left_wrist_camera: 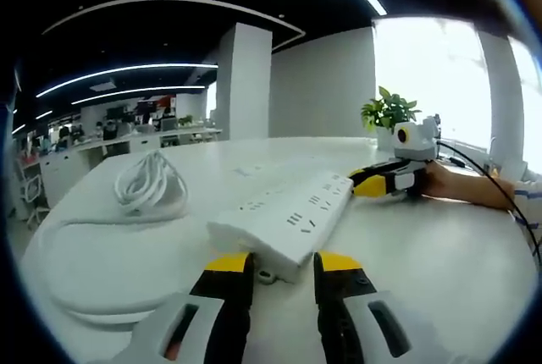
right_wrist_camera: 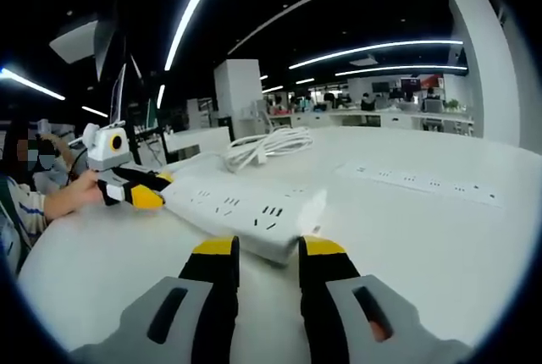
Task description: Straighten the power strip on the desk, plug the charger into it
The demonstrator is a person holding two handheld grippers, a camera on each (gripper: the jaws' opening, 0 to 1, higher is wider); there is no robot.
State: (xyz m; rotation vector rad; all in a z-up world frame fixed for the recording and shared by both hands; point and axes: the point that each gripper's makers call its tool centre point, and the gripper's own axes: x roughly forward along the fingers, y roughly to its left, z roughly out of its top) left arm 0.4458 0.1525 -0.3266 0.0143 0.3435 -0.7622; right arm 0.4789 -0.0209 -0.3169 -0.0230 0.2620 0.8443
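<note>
The left yellow-tipped black two-jaw gripper (left_wrist_camera: 284,264) and the right yellow-tipped black two-jaw gripper (right_wrist_camera: 267,248) each point forward with jaws parted and nothing between them, a bare hand (left_wrist_camera: 440,183) grasping the right one's body.

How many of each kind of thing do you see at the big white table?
Grippers: 2 (left gripper, right gripper)
Raised power strip: 1
Flat socket row: 1
Coiled white cable: 1
Potted plant: 1
Total: 6
</note>
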